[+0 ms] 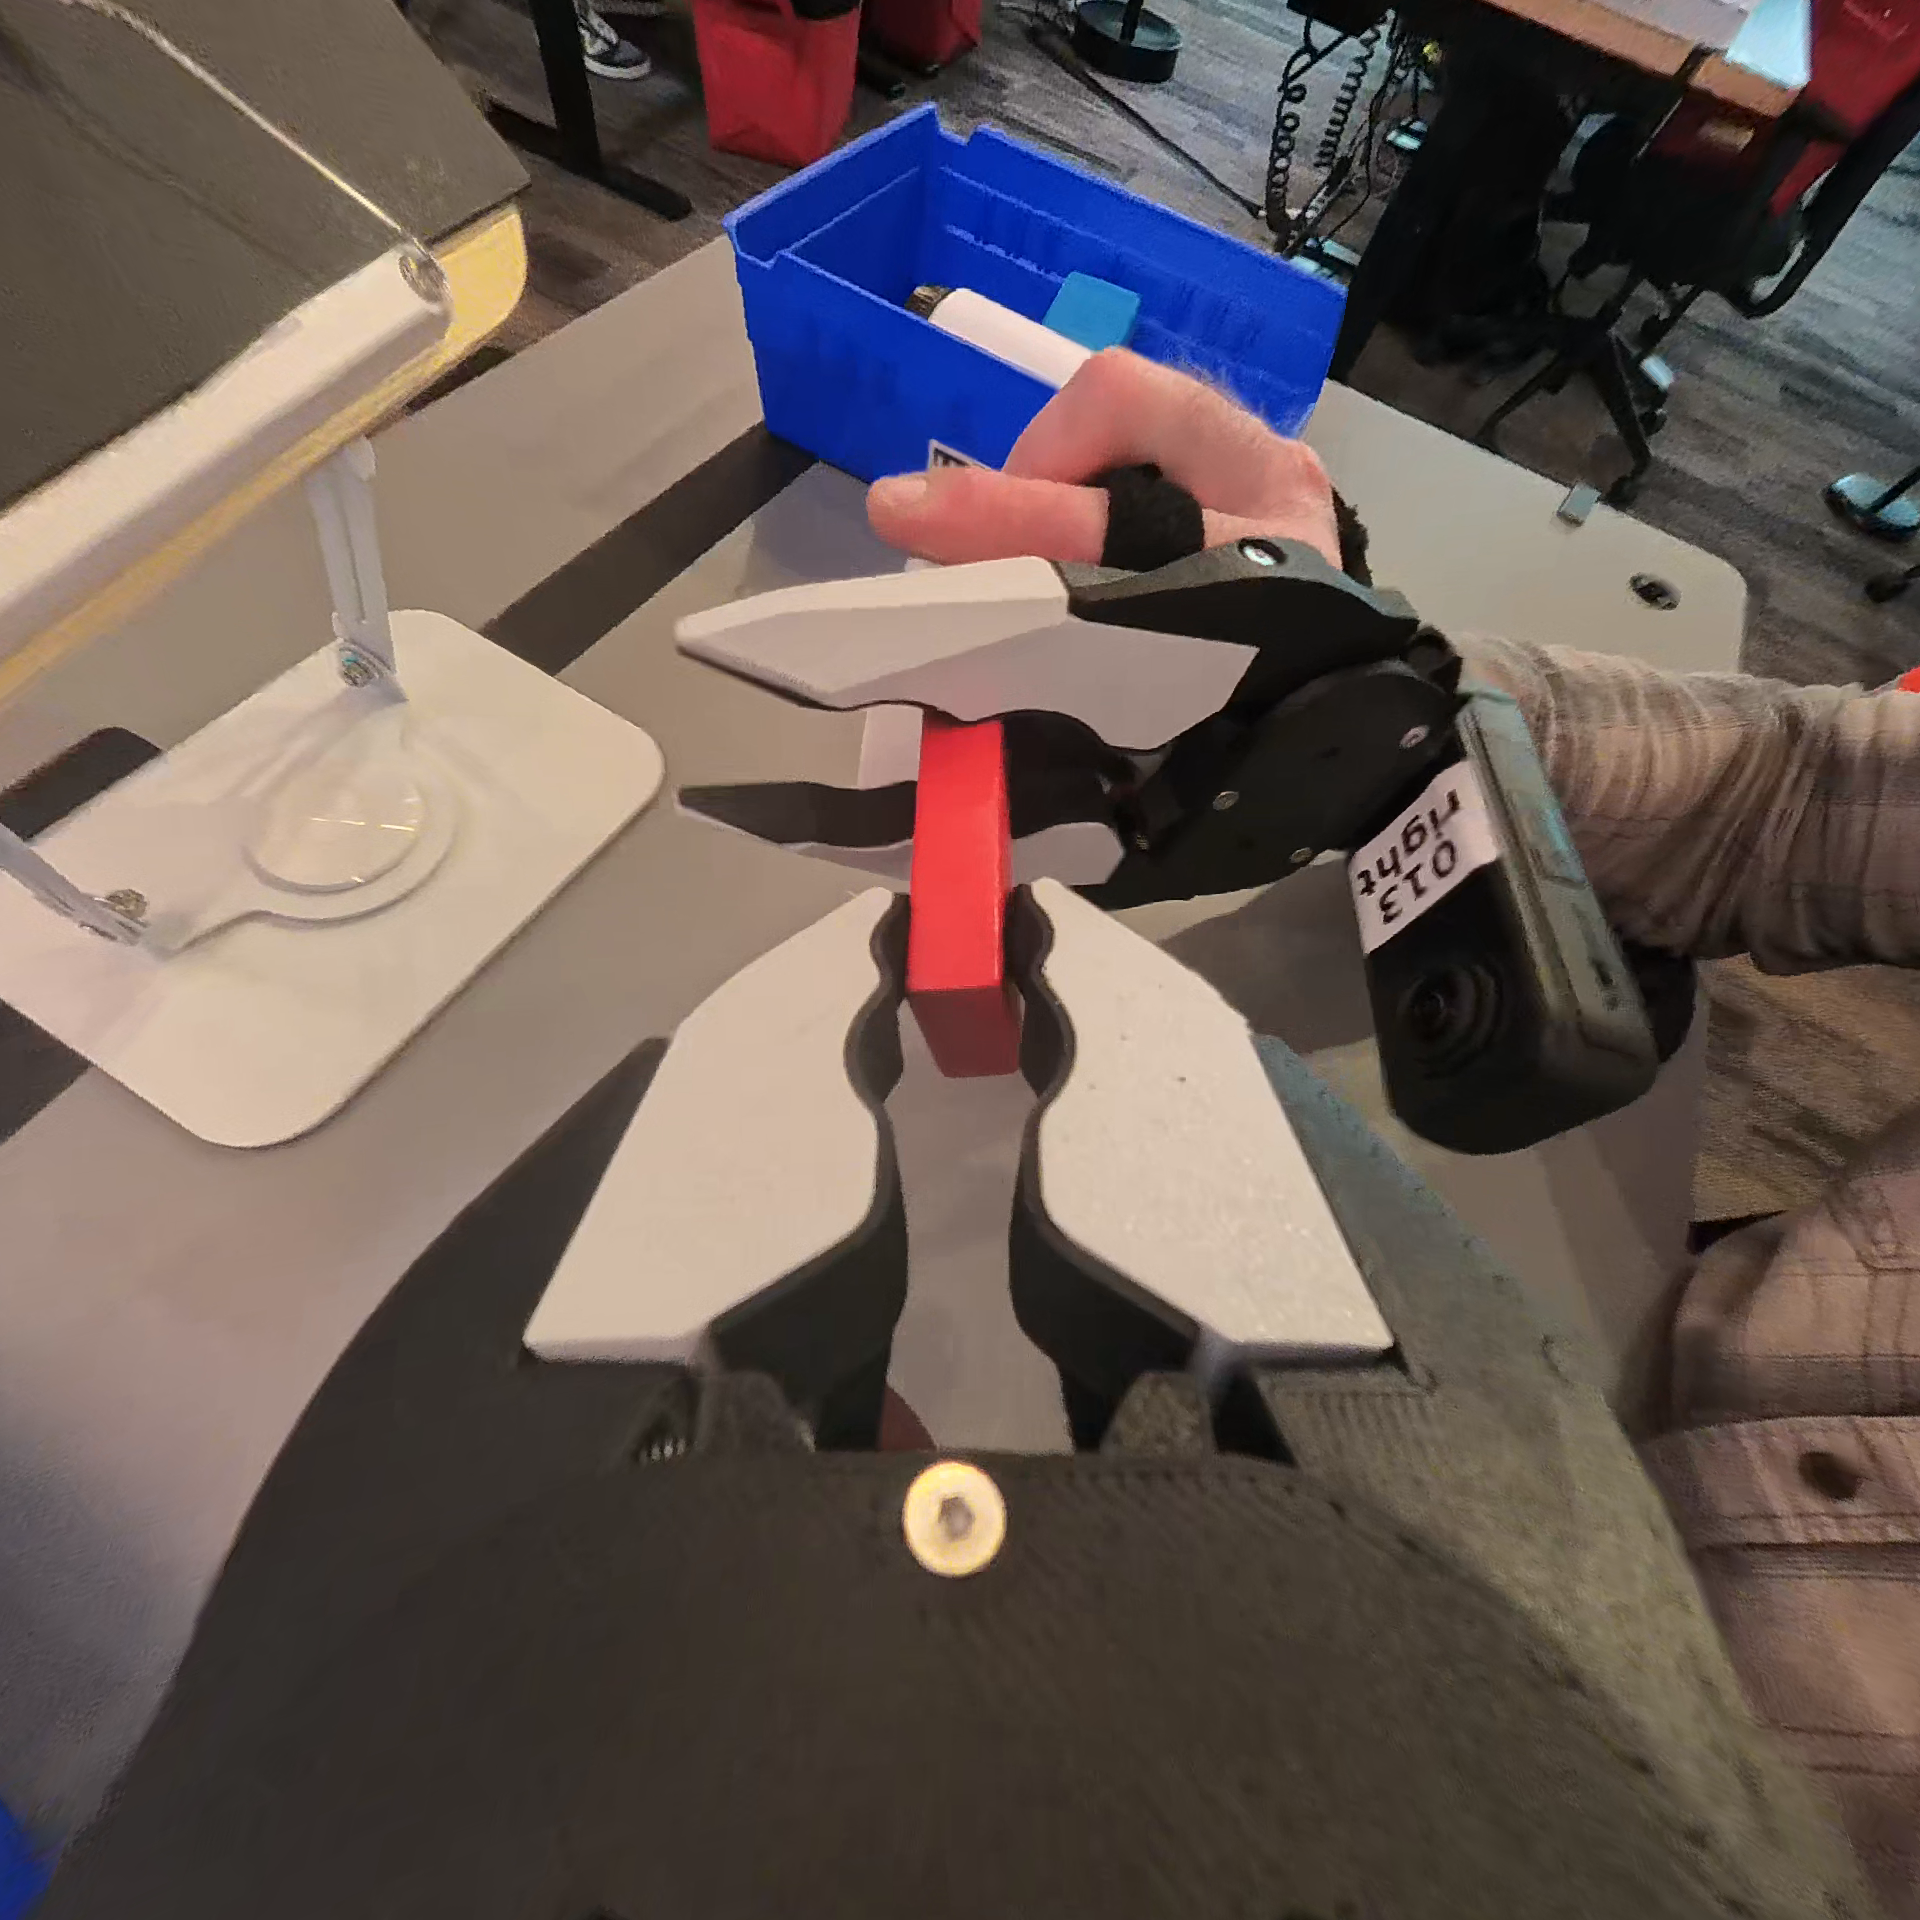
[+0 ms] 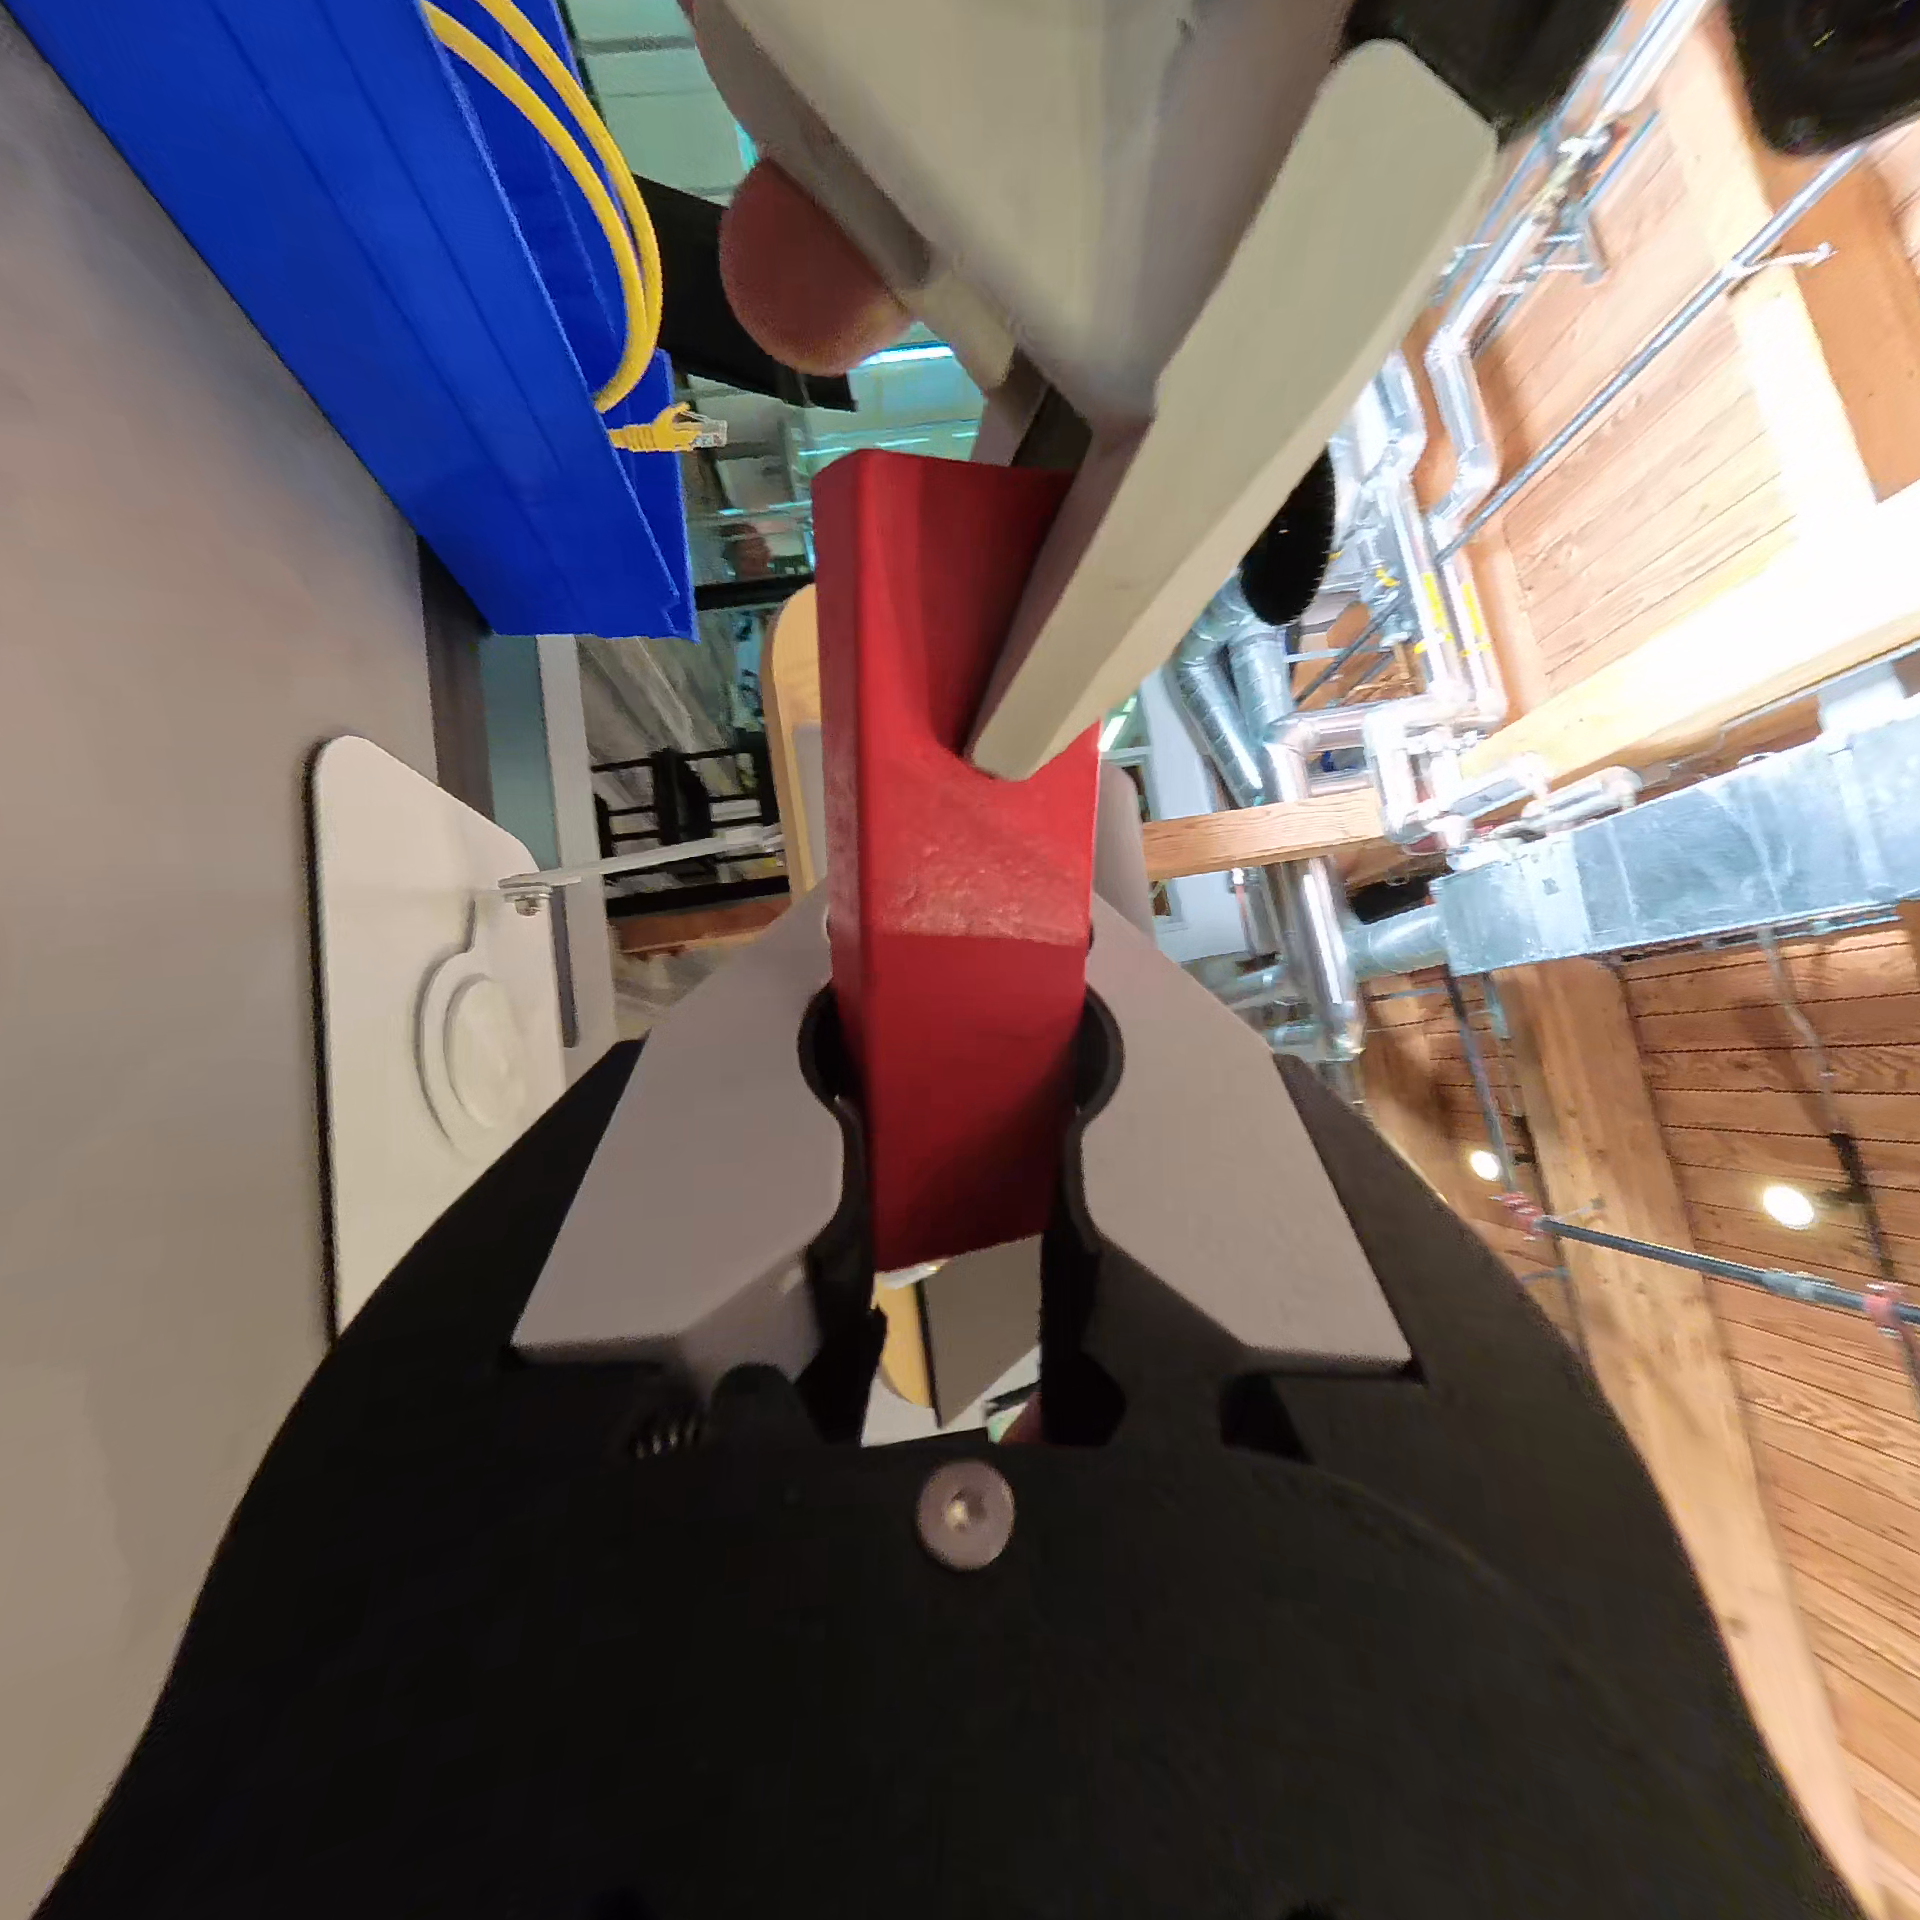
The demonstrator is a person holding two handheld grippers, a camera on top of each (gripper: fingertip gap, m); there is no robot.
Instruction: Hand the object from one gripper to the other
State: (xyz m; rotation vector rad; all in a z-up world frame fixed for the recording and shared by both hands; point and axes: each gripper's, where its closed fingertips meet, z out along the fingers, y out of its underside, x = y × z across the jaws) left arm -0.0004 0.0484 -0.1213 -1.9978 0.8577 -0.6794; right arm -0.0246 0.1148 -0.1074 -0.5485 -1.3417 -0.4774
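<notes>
A red rectangular block point(image 1: 958, 883) is held in the air between both grippers. My left gripper point(image 1: 956, 935) is shut on its near end, with the pads pressed on both sides. My right gripper point(image 1: 691, 717) comes in from the right, turned on its side, with one finger above and one below the block's far end. In the right wrist view the block point(image 2: 956, 1039) sits gripped between my right gripper's point(image 2: 961, 925) fingers. One of the left gripper's grey fingers point(image 2: 1143, 468) presses on the block's far part from above.
A blue bin point(image 1: 831, 312) with a white and a light-blue item stands at the back of the grey table point(image 1: 623, 468). A white stand base point(image 1: 343, 883) sits at the left. A hand point(image 1: 1091, 468) holds the right gripper. A yellow cable point(image 2: 629, 208) hangs by the bin.
</notes>
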